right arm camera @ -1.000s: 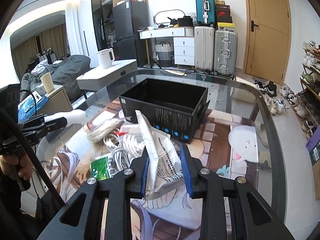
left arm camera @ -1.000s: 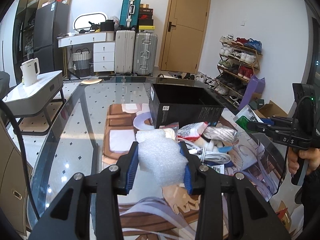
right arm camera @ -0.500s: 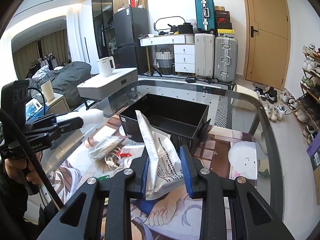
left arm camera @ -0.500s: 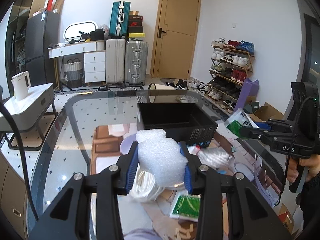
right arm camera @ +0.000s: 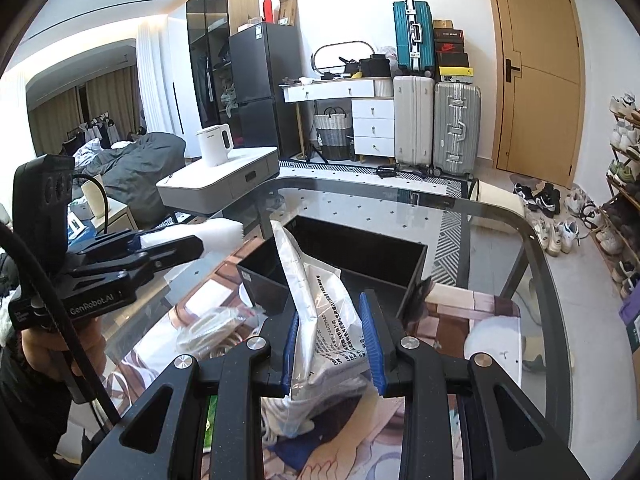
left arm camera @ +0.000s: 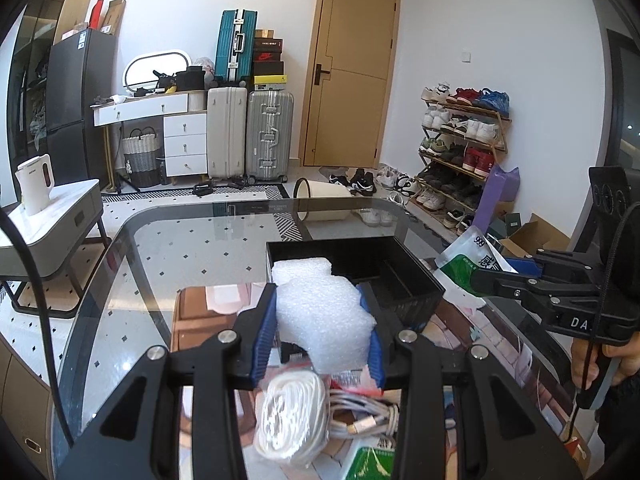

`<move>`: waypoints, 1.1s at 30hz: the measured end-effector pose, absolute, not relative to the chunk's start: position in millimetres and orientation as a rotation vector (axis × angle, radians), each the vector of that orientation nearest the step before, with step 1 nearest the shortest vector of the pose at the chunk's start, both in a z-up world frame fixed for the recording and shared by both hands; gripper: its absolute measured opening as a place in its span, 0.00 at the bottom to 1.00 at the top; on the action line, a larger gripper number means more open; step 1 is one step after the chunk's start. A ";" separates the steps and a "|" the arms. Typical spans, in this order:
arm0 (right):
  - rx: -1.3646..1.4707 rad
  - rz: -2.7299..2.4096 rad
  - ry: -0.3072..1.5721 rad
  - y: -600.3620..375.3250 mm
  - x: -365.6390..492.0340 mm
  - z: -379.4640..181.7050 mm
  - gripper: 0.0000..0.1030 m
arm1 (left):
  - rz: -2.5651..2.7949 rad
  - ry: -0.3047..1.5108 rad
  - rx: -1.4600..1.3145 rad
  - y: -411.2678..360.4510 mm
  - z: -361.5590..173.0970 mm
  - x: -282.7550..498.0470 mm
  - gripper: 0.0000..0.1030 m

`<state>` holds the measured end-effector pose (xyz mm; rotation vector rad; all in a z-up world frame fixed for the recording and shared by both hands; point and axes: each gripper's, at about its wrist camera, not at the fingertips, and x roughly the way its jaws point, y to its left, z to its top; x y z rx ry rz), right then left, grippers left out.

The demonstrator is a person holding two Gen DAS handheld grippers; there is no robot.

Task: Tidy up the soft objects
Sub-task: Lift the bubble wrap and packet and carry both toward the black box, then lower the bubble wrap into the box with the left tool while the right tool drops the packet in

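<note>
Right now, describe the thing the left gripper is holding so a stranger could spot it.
Find the glass table with the black bin. Just before the bin, the left gripper clamps a white foam block; unlike the flat printed pouch nearby, it is thick, bumpy and unprinted.

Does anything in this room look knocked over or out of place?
Yes: a pale bin lies tipped on its side on the floor beyond the glass table, and loose shoes are scattered before the door.
</note>
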<state>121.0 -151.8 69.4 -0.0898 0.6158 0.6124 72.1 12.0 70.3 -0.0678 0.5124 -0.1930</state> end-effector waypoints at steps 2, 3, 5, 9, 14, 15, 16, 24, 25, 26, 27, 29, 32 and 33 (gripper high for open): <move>-0.086 0.613 0.617 -149.5 125.2 70.2 0.28 | -0.188 0.510 -0.060 10.2 69.7 78.1 0.36; -0.085 0.612 0.617 -149.0 127.2 69.6 0.28 | -0.188 0.510 -0.057 9.6 69.4 80.3 0.36; -0.084 0.612 0.619 -146.2 131.0 69.5 0.28 | -0.183 0.508 -0.048 8.2 67.8 84.8 0.36; -0.076 0.611 0.621 -143.7 138.5 71.3 0.28 | -0.175 0.511 -0.042 6.1 65.8 94.3 0.36; -0.062 0.612 0.622 -141.3 149.4 72.4 0.28 | -0.168 0.516 -0.045 7.3 64.8 108.8 0.36; -0.061 0.612 0.624 -140.5 152.1 72.2 0.28 | -0.168 0.518 -0.045 7.3 64.8 112.1 0.36; -0.061 0.614 0.626 -139.5 153.6 71.6 0.28 | -0.167 0.519 -0.046 7.0 63.4 113.8 0.36; -0.056 0.620 0.641 -134.5 169.8 67.1 0.28 | -0.167 0.527 -0.040 1.0 56.7 132.8 0.36; -0.055 0.619 0.644 -134.4 172.1 66.1 0.28 | -0.168 0.531 -0.039 0.7 54.9 135.0 0.36; -0.053 0.620 0.649 -133.6 175.1 64.8 0.28 | -0.170 0.533 -0.039 0.2 52.4 135.3 0.36; -0.051 0.620 0.653 -132.8 178.0 63.7 0.28 | -0.170 0.538 -0.040 -0.3 50.5 137.6 0.36; -0.051 0.622 0.657 -129.5 183.5 62.6 0.28 | -0.171 0.542 -0.041 -1.3 48.4 141.0 0.36; -0.049 0.625 0.663 -126.3 190.1 61.0 0.28 | -0.171 0.547 -0.036 -3.6 46.5 147.5 0.36; -0.048 0.625 0.664 -125.1 192.1 60.7 0.28 | -0.172 0.548 -0.036 -3.5 45.6 149.3 0.36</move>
